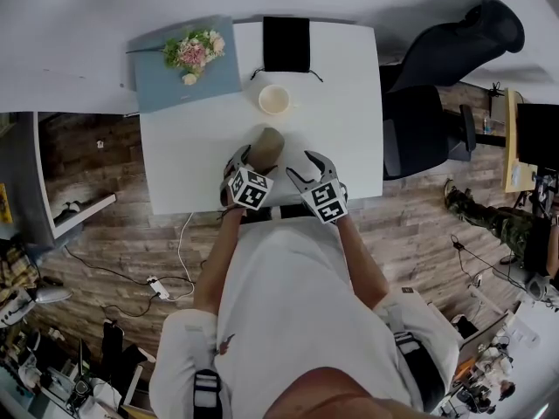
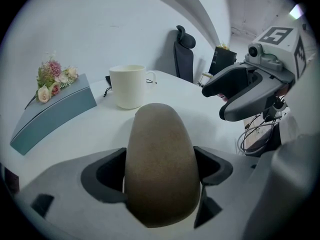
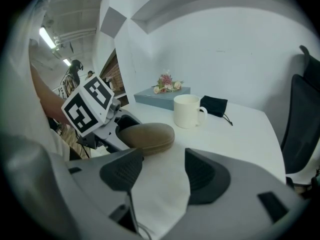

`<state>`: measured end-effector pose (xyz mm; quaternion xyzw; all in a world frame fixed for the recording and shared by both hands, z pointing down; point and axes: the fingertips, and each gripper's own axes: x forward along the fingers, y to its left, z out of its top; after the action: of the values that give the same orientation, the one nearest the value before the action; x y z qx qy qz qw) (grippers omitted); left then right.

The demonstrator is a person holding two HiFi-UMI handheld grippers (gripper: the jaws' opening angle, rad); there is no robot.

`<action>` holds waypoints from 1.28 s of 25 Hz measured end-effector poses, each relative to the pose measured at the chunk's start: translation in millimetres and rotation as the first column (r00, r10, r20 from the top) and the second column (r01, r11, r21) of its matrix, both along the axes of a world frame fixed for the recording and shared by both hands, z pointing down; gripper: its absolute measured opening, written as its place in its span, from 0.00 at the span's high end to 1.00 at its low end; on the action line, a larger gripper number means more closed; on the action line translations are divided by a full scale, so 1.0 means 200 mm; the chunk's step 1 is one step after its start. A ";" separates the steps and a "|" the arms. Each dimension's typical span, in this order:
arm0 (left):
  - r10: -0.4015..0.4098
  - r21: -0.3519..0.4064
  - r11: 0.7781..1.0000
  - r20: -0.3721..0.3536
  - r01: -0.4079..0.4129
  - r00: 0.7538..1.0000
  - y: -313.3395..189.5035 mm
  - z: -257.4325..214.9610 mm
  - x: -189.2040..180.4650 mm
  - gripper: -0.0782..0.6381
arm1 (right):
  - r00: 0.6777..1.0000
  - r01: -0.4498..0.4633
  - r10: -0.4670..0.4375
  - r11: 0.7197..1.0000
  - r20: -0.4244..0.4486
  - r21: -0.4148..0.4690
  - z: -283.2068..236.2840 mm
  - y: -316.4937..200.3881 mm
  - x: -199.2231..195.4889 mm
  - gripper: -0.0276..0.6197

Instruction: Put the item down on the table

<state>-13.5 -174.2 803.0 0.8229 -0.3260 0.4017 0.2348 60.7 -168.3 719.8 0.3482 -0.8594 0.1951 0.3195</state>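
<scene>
Your left gripper [image 1: 251, 161] clamps the brown case [image 1: 267, 145] over the table's [image 1: 349, 103] near edge, at 6 o'clock from the mug [image 1: 274, 99]. Your right gripper [image 1: 304, 167], at the case's 3 o'clock, is almost closed and empty.

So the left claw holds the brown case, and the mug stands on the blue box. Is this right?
Not quite: the mug stands on the table, beside the blue box, as the head view shows. The left claw does hold the brown case.
</scene>
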 end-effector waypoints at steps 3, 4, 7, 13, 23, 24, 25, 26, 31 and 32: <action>-0.002 0.012 1.000 -0.007 0.002 1.000 0.01 -0.02 -0.01 0.30 | 1.000 -0.003 0.003 1.000 -0.002 0.007 -0.01 0.02 -0.01 0.54; -0.002 0.016 1.000 -0.011 0.002 1.000 0.01 -0.03 -0.01 0.30 | 1.000 -0.005 0.005 1.000 -0.002 0.010 -0.01 0.02 -0.01 0.54; -0.003 0.039 0.999 -0.027 0.004 1.000 0.01 -0.07 -0.02 0.29 | 1.000 -0.012 0.012 1.000 -0.003 0.024 -0.04 0.03 -0.02 0.54; 0.001 0.123 0.992 -0.060 0.006 0.998 0.01 -0.23 -0.06 0.31 | 0.998 -0.059 0.060 0.993 -0.005 0.102 -0.16 0.01 -0.01 0.53; -0.042 0.359 0.927 -0.184 0.107 0.982 -0.09 -0.70 -0.19 0.35 | 0.985 -0.171 0.165 0.941 0.043 0.292 -0.52 -0.08 -0.01 0.53; -0.043 0.382 0.917 -0.194 0.115 0.980 -0.10 -0.75 -0.20 0.35 | 0.984 -0.178 0.170 0.934 0.050 0.310 -0.56 -0.09 -0.01 0.53; -0.043 0.403 0.907 -0.202 0.123 0.978 -0.11 -0.80 -0.22 0.35 | 0.983 -0.185 0.175 0.927 0.058 0.326 -0.60 -0.09 -0.02 0.53; -0.043 0.423 0.897 -0.210 0.130 0.977 -0.11 -0.85 -0.23 0.36 | 0.981 -0.192 0.180 0.920 0.067 0.343 -0.64 -0.09 -0.02 0.53; -0.029 0.524 0.837 -0.242 0.156 0.970 -0.11 -1.10 -0.28 0.36 | 0.975 -0.223 0.195 0.872 0.108 0.436 -0.89 -0.08 -0.03 0.53; -0.026 0.546 0.822 -0.248 0.161 0.968 -0.11 -1.15 -0.29 0.36 | 0.974 -0.227 0.195 0.861 0.118 0.455 -0.94 -0.08 -0.04 0.53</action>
<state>-72.3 -196.4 572.9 0.8790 -0.4406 0.1782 0.0379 53.4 -184.3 532.6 0.4998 -0.8480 0.0286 0.1741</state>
